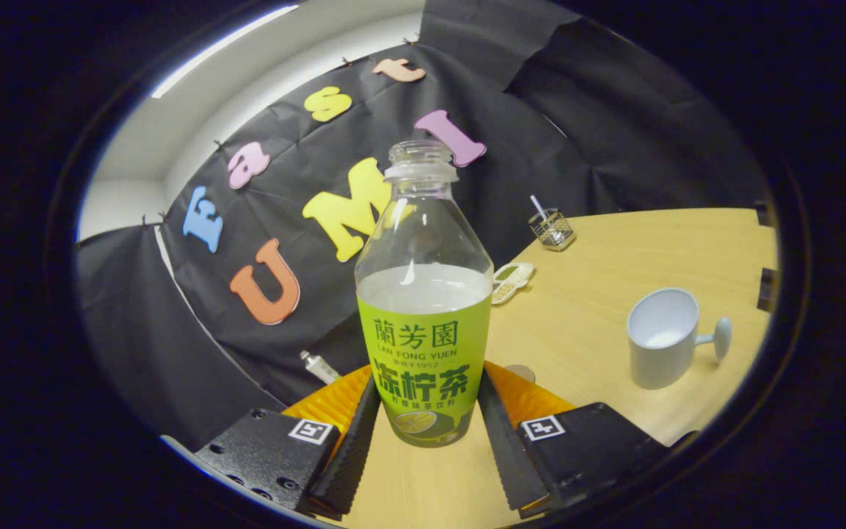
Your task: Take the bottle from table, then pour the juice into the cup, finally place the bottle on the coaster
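Bottle (424,308) held between the fingers of the gripper (425,425), both ribbed pads pressing its lower label sides, base apparently clear of the wooden table (614,294). Take step looks done; pouring and the coaster placement remain. Bottle is clear plastic, uncapped, round-shouldered, about half full of pale liquid, glossy green label. Cup (664,336) sits well apart to the right, matte white, handled, contents unclear. A small round disc (520,372) just right of the bottle may be the coaster, can't tell

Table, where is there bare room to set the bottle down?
Bare wood lies between the bottle and the cup, and beyond the cup toward the wire basket. It is crowded at the gripper, whose fingers flank the bottle.
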